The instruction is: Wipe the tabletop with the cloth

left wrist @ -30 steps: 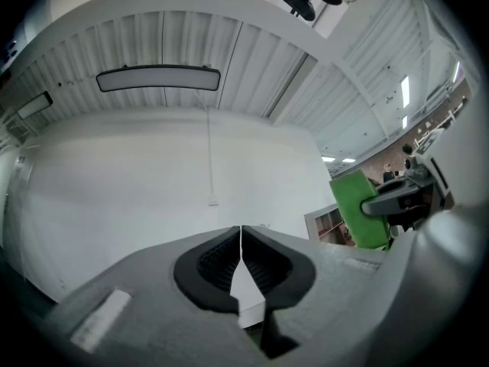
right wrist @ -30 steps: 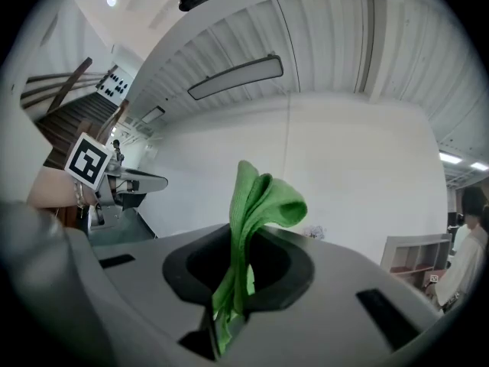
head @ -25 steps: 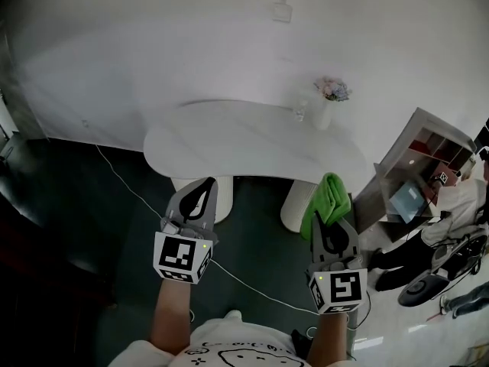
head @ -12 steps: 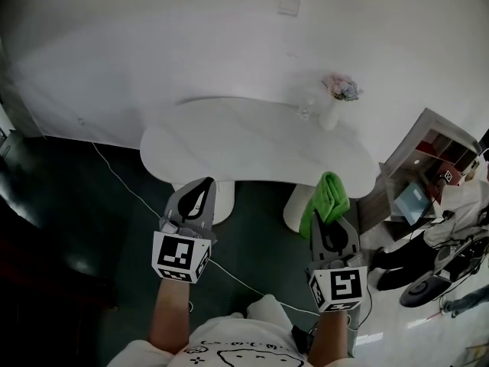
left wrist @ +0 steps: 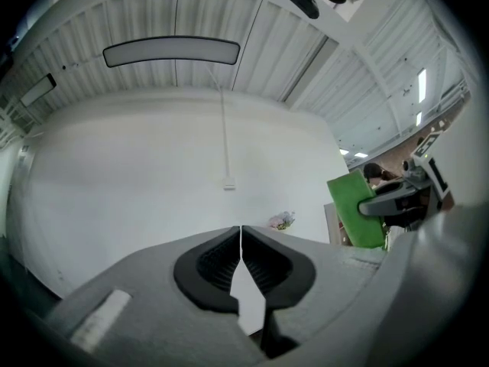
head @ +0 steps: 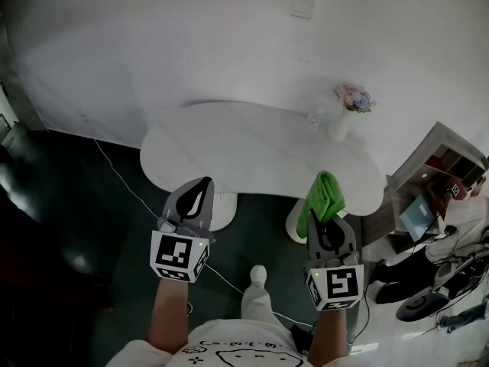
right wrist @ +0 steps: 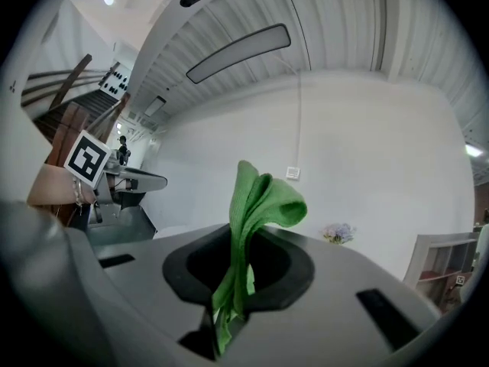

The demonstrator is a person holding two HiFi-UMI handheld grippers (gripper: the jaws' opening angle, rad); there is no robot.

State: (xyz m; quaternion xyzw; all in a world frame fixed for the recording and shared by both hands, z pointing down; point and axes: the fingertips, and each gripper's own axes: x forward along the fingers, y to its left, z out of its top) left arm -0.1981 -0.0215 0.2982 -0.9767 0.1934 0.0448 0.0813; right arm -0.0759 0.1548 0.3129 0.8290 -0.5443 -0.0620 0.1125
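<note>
A green cloth (head: 322, 198) sticks up from my right gripper (head: 327, 226), which is shut on it; in the right gripper view the cloth (right wrist: 248, 228) stands folded between the jaws. My left gripper (head: 195, 197) is shut with nothing in it, its jaws meeting in the left gripper view (left wrist: 241, 239). Both grippers hang above the floor, short of the near edge of the white curved tabletop (head: 252, 147). The cloth (left wrist: 357, 209) also shows at the right of the left gripper view.
A white vase with flowers (head: 348, 109) and a small glass (head: 312, 118) stand at the table's far right. A cabinet with shelves (head: 432, 182) is to the right. A white cable (head: 122, 182) runs over the dark floor. My foot (head: 258, 274) shows below.
The view has moved forward toward the table, which now lies lower in the picture. A foot has stepped out in front. Both grippers keep their hold and stance.
</note>
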